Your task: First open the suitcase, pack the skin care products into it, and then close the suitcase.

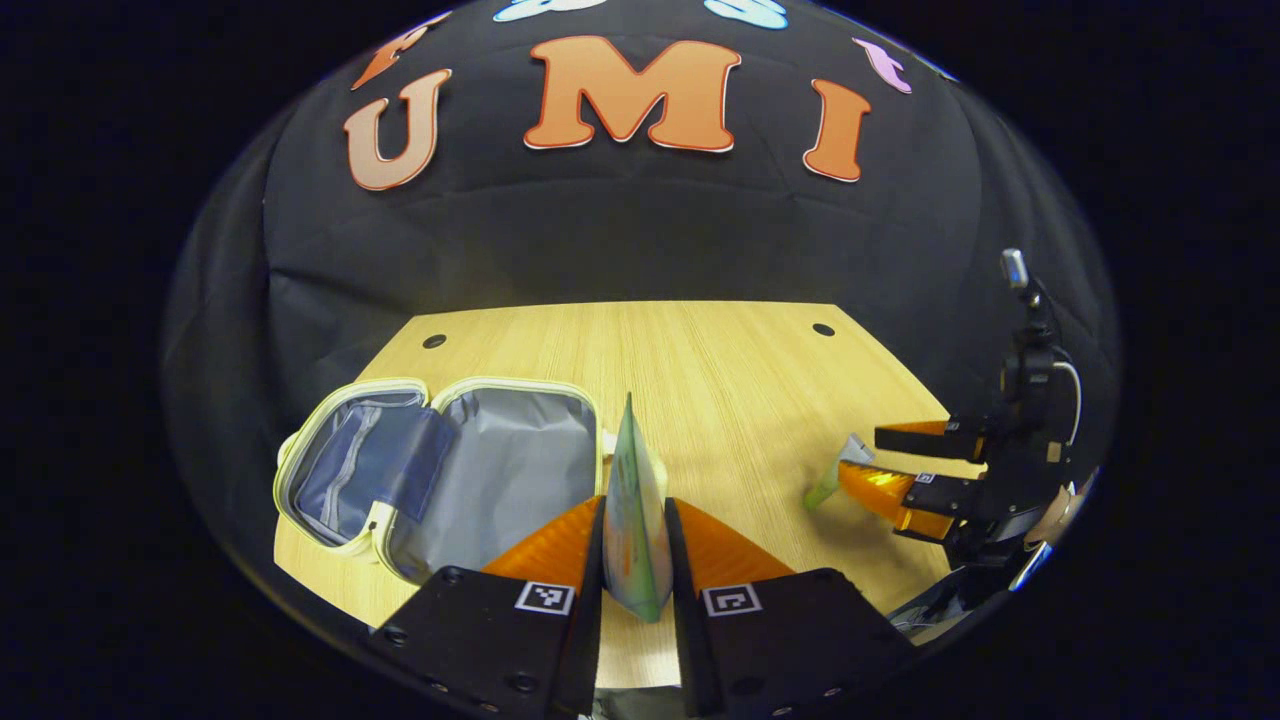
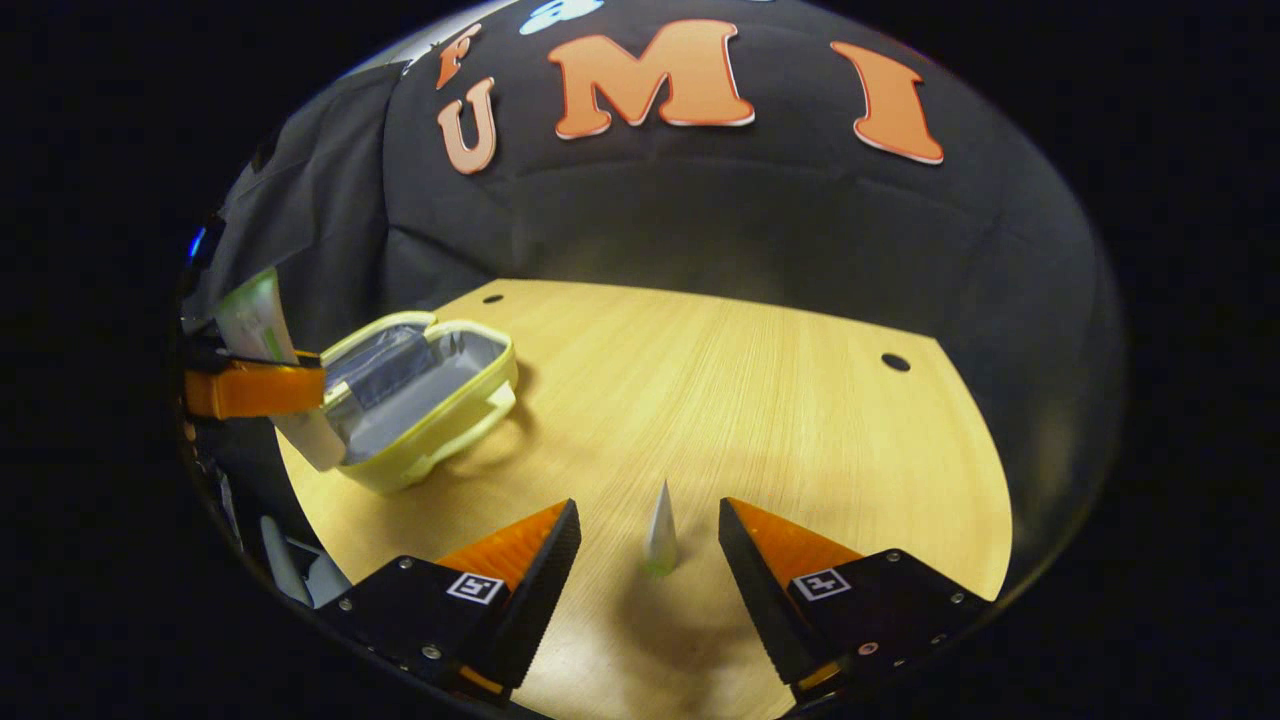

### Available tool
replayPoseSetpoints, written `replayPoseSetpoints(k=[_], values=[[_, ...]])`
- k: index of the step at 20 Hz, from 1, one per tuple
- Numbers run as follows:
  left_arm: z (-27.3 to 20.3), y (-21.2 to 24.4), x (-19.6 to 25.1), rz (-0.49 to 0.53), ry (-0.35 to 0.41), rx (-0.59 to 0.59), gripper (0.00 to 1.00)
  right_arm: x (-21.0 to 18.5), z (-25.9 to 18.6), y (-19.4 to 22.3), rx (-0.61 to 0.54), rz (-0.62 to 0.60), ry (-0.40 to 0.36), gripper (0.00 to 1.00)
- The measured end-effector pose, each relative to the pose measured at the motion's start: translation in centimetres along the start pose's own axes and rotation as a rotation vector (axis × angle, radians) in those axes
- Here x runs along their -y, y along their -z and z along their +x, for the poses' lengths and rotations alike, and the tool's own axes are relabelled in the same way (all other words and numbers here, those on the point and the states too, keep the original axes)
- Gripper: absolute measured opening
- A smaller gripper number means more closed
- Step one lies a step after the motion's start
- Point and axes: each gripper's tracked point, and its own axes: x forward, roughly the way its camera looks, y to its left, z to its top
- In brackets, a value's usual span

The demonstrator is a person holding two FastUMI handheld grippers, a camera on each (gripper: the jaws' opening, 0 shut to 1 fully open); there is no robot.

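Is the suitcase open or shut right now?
Open. The suitcase lies unzipped on the table, both halves spread and the grey lining showing. The left gripper holds a tube beside it.

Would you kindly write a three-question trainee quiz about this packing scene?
1. True or false: the suitcase lies open on the table.
2. What does the left hand-held gripper grip?
3. The right hand-held gripper is: A) shut on the small tube; B) open around it.

Key: 1 true; 2 a flat tube; 3 B.
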Motion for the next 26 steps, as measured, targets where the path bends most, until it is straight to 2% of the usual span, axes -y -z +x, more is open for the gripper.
replayPoseSetpoints(k=[3,4,5,6,7,8,9,10,16,17,18,19,23,26], values=[[0.0,0.4,-0.4,0.011,-0.007,-0.004,0.32,0.1,2.0,2.0,-0.050,0.029,-0.001,0.82],[0.0,0.4,-0.5,0.016,-0.008,0.000,0.32,0.2,2.6,2.5,-0.059,0.027,0.000,0.71],[0.1,0.5,-0.7,0.020,-0.012,0.002,0.32,0.2,3.2,3.0,-0.072,0.021,0.003,0.67],[0.2,0.6,-0.8,0.020,-0.016,0.000,0.32,0.0,3.7,3.4,-0.084,0.016,0.000,0.52],[0.0,1.0,-1.1,0.015,-0.022,-0.005,0.32,0.1,4.1,3.7,-0.099,0.012,0.008,0.48],[-0.4,1.5,-1.3,0.005,-0.025,-0.013,0.32,0.1,4.1,3.8,-0.112,0.018,0.011,0.35],[-0.7,1.9,-1.6,-0.011,-0.023,-0.025,0.32,0.0,4.0,3.5,-0.123,0.036,0.004,0.27],[-1.0,2.0,-1.8,-0.029,-0.018,-0.039,0.32,-0.2,3.4,3.5,-0.139,0.052,0.007,0.31],[-3.6,-0.9,-4.0,-0.064,0.034,-0.088,0.31,-3.0,-1.5,-1.9,-0.127,0.062,-0.015,0.31],[-3.8,-1.4,-4.6,-0.064,0.045,-0.096,0.32,-4.1,-2.2,-3.1,-0.118,0.070,-0.028,0.30],[-3.9,-1.8,-5.2,-0.058,0.055,-0.111,0.31,-5.1,-2.8,-4.1,-0.108,0.079,-0.040,0.26],[-3.8,-1.8,-6.0,-0.045,0.063,-0.129,0.34,-6.3,-3.2,-5.0,-0.103,0.085,-0.052,0.31],[-2.4,-1.1,-9.8,0.025,0.094,-0.254,0.32,-11.2,-3.4,-7.0,-0.120,0.144,-0.093,0.31],[-0.5,-0.3,-12.4,0.050,0.127,-0.368,0.32,-14.4,-2.5,-7.0,-0.152,0.213,-0.102,0.31]])
